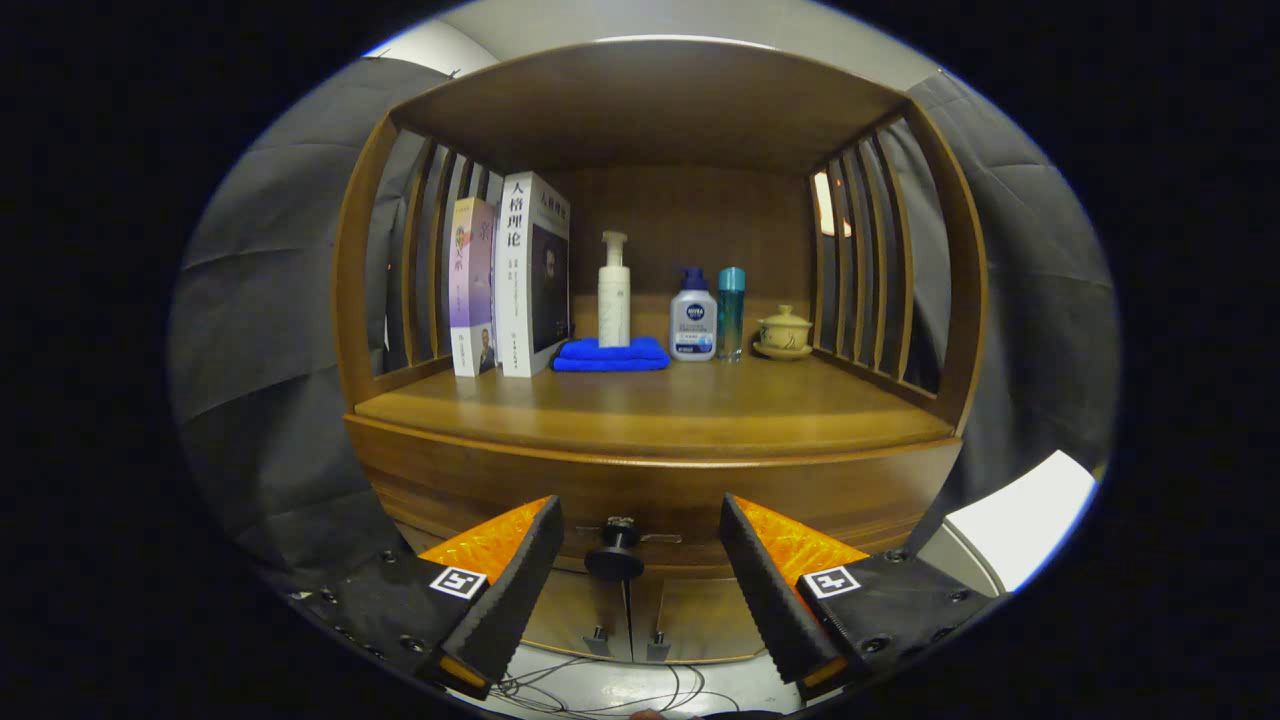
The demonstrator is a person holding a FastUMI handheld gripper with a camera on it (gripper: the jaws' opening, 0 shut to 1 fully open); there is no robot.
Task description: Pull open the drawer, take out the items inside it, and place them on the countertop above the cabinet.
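Note:
A wooden cabinet faces me with its drawer (650, 495) closed under the countertop (650, 410). A dark round knob (614, 558) sticks out from the drawer front. My gripper (640, 540) is open, its two fingers spread to either side of the knob and not touching it. The knob sits between the fingertips, slightly left of the middle. What lies inside the drawer is hidden.
At the back of the countertop stand two upright books (510, 280), a white pump bottle (614, 295) on a folded blue cloth (612, 355), a small blue-capped bottle (693, 320), a teal bottle (731, 310) and a lidded cup (784, 332). Slatted sides enclose the shelf. Cupboard doors (630, 615) and floor cables (590, 685) lie below.

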